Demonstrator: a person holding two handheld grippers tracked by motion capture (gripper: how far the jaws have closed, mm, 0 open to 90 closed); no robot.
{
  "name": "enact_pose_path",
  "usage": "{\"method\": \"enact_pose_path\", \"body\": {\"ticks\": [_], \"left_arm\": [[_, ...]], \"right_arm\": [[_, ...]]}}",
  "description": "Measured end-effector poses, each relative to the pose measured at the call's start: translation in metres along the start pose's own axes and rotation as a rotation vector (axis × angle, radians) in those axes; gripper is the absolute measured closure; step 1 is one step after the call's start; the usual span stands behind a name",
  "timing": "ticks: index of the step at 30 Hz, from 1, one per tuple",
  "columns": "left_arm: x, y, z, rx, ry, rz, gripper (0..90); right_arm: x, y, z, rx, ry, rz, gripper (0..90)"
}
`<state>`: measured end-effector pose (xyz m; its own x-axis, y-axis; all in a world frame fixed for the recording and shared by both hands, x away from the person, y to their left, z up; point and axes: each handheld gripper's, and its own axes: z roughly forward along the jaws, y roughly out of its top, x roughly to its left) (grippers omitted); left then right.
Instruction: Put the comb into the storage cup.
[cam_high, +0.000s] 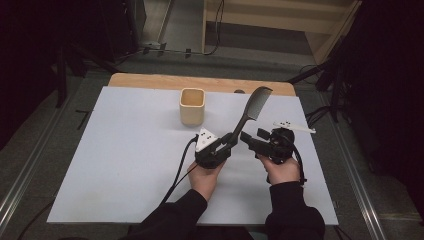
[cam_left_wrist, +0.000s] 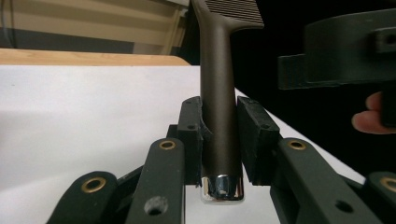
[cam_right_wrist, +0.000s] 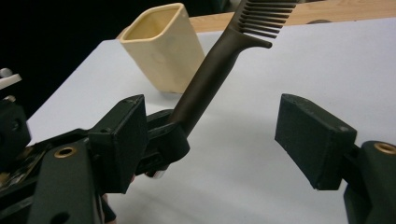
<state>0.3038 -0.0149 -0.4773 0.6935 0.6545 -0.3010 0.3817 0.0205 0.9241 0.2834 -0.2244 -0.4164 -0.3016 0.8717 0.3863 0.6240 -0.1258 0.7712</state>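
One dark comb (cam_high: 248, 114), handle clamped in the left gripper (cam_high: 231, 143), raised above the white surface (cam_high: 125, 150). One cream cup (cam_high: 192, 106), standing behind. One right gripper (cam_right_wrist: 212, 135), jaws apart, empty. Comb teeth cut off in both gripper views.

High view looks forward and down over the worktop (cam_high: 125, 165); both gripper views sit close and low, sharing the comb (cam_left_wrist: 217, 93) handle.
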Motion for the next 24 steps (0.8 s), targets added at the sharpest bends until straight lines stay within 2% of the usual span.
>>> {"method": "enact_pose_path", "body": {"ticks": [10, 13, 18, 24], "left_arm": [[-0.002, -0.001, 0.001, -0.031, 0.011, 0.011, 72.8], [-0.004, -0.002, 0.002, -0.037, 0.011, 0.016, 72.8], [-0.005, -0.002, 0.003, -0.042, 0.001, 0.018, 72.8], [-0.006, -0.002, 0.003, -0.063, -0.002, 0.007, 72.9]], "right_arm": [[0.004, 0.011, 0.01, -0.026, -0.018, 0.063, 25.5], [0.005, 0.013, 0.013, -0.022, -0.009, 0.096, 26.3], [0.006, 0.017, 0.018, -0.052, -0.011, 0.098, 26.5], [0.006, 0.018, 0.022, -0.046, -0.011, 0.117, 27.0]]}}
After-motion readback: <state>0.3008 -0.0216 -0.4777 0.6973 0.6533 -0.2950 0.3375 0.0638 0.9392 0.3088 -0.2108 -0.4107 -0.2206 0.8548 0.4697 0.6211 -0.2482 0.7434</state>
